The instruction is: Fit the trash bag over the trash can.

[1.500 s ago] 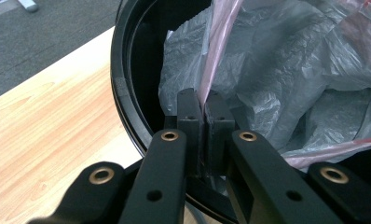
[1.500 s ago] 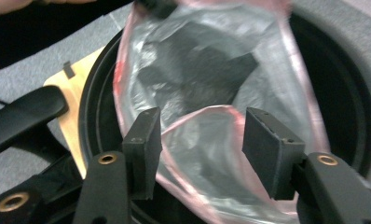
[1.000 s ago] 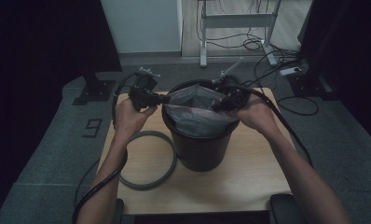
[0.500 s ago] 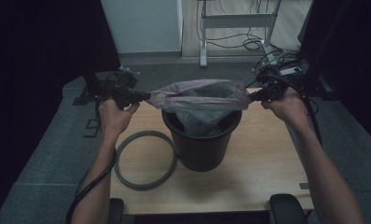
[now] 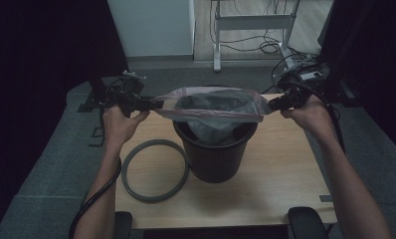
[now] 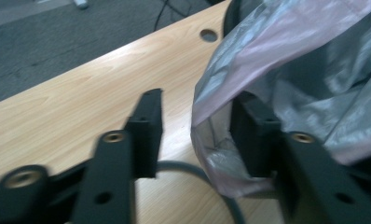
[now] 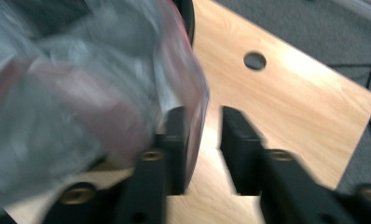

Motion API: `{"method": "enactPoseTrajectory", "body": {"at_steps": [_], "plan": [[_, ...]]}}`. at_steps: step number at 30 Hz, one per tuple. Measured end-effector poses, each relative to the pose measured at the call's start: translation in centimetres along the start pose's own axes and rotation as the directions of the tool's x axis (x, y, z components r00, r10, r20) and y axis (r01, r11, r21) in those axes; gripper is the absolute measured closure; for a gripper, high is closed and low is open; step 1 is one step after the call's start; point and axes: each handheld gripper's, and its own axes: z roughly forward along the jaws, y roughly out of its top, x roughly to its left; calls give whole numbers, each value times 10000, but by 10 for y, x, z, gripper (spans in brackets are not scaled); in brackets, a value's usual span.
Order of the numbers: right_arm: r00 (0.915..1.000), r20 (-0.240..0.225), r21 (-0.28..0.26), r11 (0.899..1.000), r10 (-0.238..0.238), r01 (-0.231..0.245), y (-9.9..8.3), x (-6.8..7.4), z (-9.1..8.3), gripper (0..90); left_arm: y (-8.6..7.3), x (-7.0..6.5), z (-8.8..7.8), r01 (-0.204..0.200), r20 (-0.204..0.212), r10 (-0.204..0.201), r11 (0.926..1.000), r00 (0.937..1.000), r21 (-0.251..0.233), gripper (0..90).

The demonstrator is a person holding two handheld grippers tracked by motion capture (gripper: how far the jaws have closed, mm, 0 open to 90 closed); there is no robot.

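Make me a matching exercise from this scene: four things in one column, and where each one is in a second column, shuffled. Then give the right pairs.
Things
1. grey ring
2. black bin
3. plastic bag
4. round hole

Places
A. stretched wide above the bin's mouth, between the left hand-held gripper and the right hand-held gripper
B. lying flat on the table, to the left of the bin
C. cut through the wooden tabletop near its edge
D. standing upright on the table near its middle

Pairs: 1-B, 2-D, 3-A, 4-C
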Motion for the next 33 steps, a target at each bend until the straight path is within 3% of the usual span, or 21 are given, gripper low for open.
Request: {"method": "enactPoseTrajectory", "body": {"at_steps": [4, 5, 9, 16, 18, 22, 24, 29, 33], "plan": [[9993, -373, -488, 9988, -25, 7, 7, 3, -10, 507, 5, -4, -3, -211, 312, 218, 9995, 9993, -228, 440], [9989, -462, -552, 9985, -47, 21, 8, 4, -12, 486, 9, -7, -5, -407, 526, 425, 9986, 9977, -345, 423], [9985, -507, -650, 9977, -211, 178, 15, 6, -14, 450, 18, -14, -4, -870, 552, 886, 9957, 9945, -306, 390], [9995, -136, -823, 9963, -277, 265, 24, 1, -2, 431, 32, -20, 4, -1178, 508, 1183, 9930, 9917, -128, 419], [9995, -176, -851, 9961, -256, 240, 25, -1, 4, 476, 34, -21, 9, -1233, 463, 1233, 9924, 9913, -17, 480], [9985, -504, -1028, 9946, -217, 164, 25, -3, 14, 761, 37, -18, 22, -1126, 419, 1118, 9935, 9928, 189, 777], [9981, -557, -1054, 9942, -275, 215, 25, -3, 19, 854, 37, -15, 30, -1054, 292, 1044, 9939, 9941, 322, 847], [9992, -331, -1021, 9946, -214, 179, 24, -4, 29, 877, 36, -6, 46, -657, -61, 661, 9967, 9978, 479, 876], [9994, -310, -865, 9962, -133, 106, 23, -5, 38, 880, 33, 0, 61, -424, 32, 423, 9952, 9991, 887, 855]]}}
